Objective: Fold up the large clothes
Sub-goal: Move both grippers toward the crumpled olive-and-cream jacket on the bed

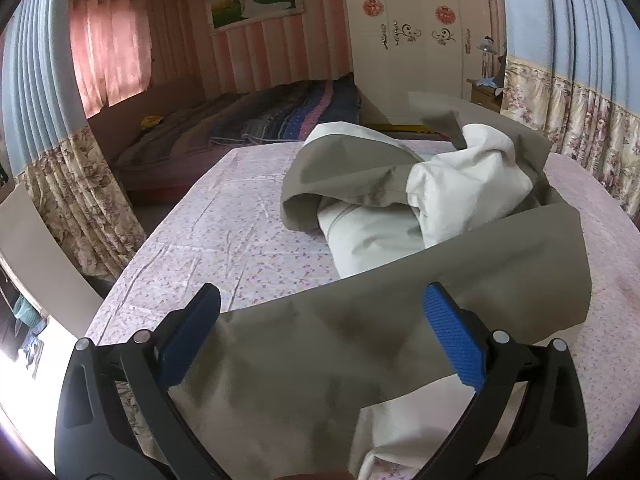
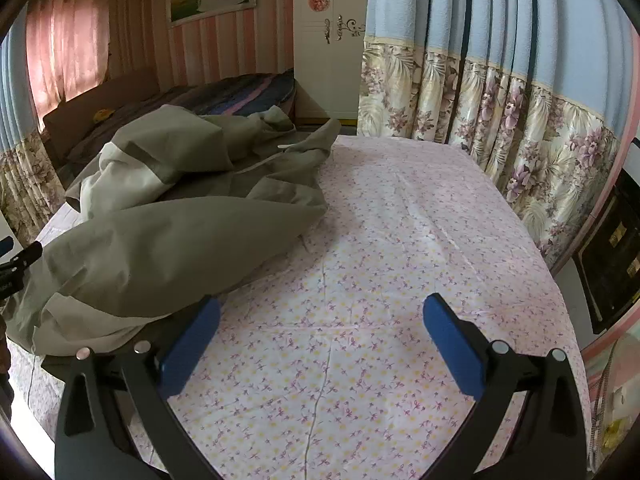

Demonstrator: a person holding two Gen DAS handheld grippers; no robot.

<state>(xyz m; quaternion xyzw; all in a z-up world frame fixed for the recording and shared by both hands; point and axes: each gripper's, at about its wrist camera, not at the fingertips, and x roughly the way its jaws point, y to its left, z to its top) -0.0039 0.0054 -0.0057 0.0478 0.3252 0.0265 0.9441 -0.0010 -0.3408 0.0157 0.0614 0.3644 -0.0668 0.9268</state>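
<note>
While both wide apart, left tongs (image 1: 322, 320) over khaki garment (image 1: 360, 360), right tongs (image 2: 322, 322) over floral sheet (image 2: 400, 240).

Floral curtains (image 2: 500, 128), wardrobe (image 1: 420, 40), striped bed (image 1: 288, 116)

The crumpled olive-and-cream cloth garment (image 2: 168, 216) crowded the left part of the pink floral-sheeted bench (image 2: 400, 240). The right part lay open and passable, hemmed by the blue floral curtain (image 2: 500, 100) just beside its far edge.
</note>
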